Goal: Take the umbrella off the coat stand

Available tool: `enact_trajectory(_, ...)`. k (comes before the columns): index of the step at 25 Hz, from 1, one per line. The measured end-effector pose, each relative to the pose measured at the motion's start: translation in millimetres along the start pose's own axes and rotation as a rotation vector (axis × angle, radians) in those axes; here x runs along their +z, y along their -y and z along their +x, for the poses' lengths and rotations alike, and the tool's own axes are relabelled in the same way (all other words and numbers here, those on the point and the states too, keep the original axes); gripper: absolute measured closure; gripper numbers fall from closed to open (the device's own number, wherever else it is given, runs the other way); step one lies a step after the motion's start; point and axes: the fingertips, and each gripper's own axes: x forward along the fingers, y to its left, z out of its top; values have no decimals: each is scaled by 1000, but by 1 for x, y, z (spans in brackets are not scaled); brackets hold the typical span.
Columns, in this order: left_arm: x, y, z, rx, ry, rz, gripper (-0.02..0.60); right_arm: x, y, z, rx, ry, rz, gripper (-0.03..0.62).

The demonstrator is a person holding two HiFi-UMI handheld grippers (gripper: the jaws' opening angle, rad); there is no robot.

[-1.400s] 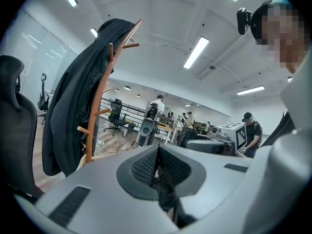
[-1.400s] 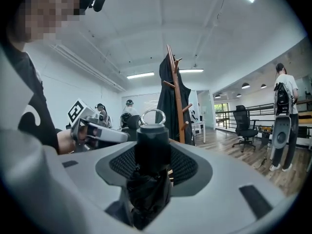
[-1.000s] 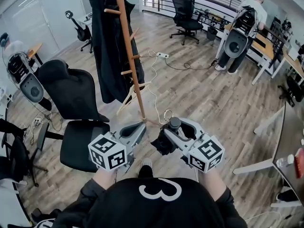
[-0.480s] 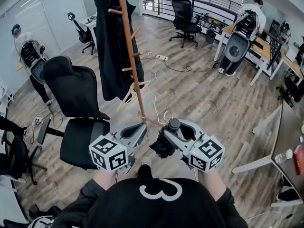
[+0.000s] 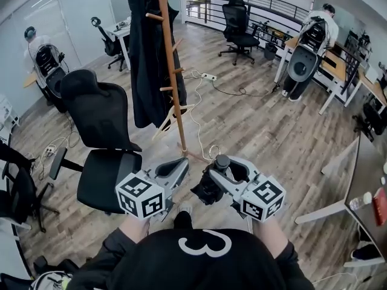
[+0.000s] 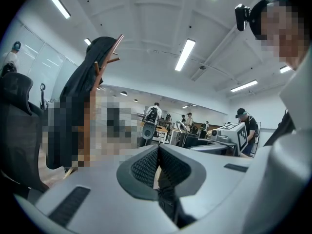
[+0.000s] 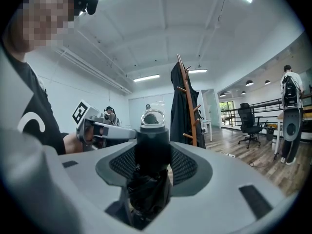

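Note:
My right gripper [image 5: 216, 173] is shut on a folded black umbrella [image 5: 210, 187], held in front of the person's chest. In the right gripper view the umbrella's black handle [image 7: 152, 145] with its clear loop stands up between the mesh pads, and the bunched fabric [image 7: 146, 194] hangs below. The wooden coat stand [image 5: 172, 71] rises just ahead on the floor with a black coat [image 5: 145, 53] on it, clear of the umbrella. It also shows in the right gripper view as the coat stand [image 7: 188, 104]. My left gripper [image 5: 180, 165] is level beside the right, jaws together, holding nothing.
A black office chair [image 5: 100, 125] stands left of the stand. White cables [image 5: 198, 101] trail over the wood floor behind it. A person with a rig [image 5: 309, 47] stands at the desks at back right, another person [image 5: 42, 56] at far left. A table edge [image 5: 367, 180] runs along the right.
The view has shifted: the stand and chair now sit a little further right and lower in the picture. Both grippers keep their pose, and the right still holds the umbrella.

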Motion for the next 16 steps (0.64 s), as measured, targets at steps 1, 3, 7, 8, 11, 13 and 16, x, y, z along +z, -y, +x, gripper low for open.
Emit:
enact_trajectory(1, 1, 1, -1, 2, 3, -3, 566, -1, -1, -1, 5, -1, 2, 384)
enact_trajectory(3, 2, 2, -4, 9, 10, -3, 566, -1, -4, -2, 13, 3, 3, 384)
enact_trajectory(7, 6, 7, -9, 17, 23, 7, 566, 3, -9, -3, 18, 18, 11, 384)
enact_trajectory(8, 6, 9, -10, 15, 25, 11, 566, 4, -10, -3, 20, 20, 11, 384)
enact_trajectory(11, 9, 19, -11, 4, 32, 26, 566, 7, -12, -6, 25, 18, -2, 384)
enact_trajectory(13, 10, 24, -9, 1, 33, 34, 566, 6, -11, -9, 28, 15, -15, 384)
enact_trajectory(16, 11, 29, -6, -1, 28, 43, 566, 5, -9, -13, 25, 13, -25, 384)
